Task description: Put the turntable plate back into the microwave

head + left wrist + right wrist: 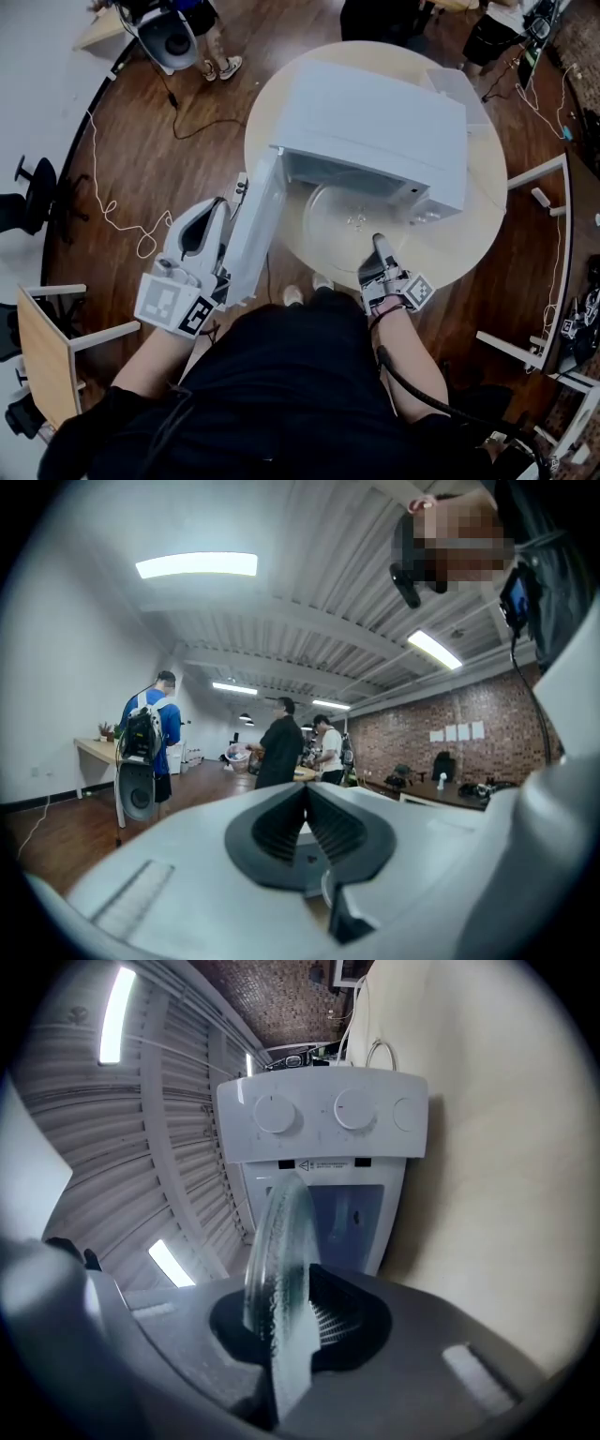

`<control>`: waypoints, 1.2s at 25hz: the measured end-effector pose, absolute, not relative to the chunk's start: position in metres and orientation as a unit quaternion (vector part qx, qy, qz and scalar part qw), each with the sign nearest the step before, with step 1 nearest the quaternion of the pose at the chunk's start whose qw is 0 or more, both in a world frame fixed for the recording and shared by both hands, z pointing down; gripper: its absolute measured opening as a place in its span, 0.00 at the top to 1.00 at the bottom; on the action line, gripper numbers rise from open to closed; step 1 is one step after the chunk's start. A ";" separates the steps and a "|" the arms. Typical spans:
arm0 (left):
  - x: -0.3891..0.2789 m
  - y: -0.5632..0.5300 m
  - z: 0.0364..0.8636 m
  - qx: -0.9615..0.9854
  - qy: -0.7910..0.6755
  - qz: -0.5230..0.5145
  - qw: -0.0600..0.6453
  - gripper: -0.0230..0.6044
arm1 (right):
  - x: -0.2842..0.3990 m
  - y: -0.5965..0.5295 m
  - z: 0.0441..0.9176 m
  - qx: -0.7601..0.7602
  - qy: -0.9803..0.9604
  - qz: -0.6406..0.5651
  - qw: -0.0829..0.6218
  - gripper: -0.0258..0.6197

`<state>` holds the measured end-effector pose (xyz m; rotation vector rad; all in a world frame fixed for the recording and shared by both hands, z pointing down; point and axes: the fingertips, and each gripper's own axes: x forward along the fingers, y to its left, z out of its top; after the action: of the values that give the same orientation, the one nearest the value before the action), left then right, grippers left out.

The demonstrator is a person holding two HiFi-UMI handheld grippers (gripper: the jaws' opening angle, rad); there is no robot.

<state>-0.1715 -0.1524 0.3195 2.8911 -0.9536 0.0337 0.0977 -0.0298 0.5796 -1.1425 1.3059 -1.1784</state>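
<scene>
Turntable plate [352,217] hangs level at 6 o'clock of microwave [375,122], right before open cavity, above round table [469,244]. Right gripper [380,248] clamped on plate rim at plate's 5 o'clock; its own view shows glass edge-on between pads [323,1321], control knobs beyond. Door [258,225] swung out toward 8 o'clock. Left gripper [217,208] at door's 9 o'clock, jaws together, nothing between; contact with door hard to call, perhaps just beside.
</scene>
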 end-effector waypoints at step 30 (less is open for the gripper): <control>-0.205 -0.184 0.312 0.919 -0.391 0.052 0.027 0.95 | 0.105 -0.135 0.598 -0.450 0.527 -0.507 0.512 0.91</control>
<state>-0.2052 -0.1840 0.3123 2.8377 -1.2065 0.1598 0.1050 -0.1355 0.5976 -1.0824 1.2688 -1.2189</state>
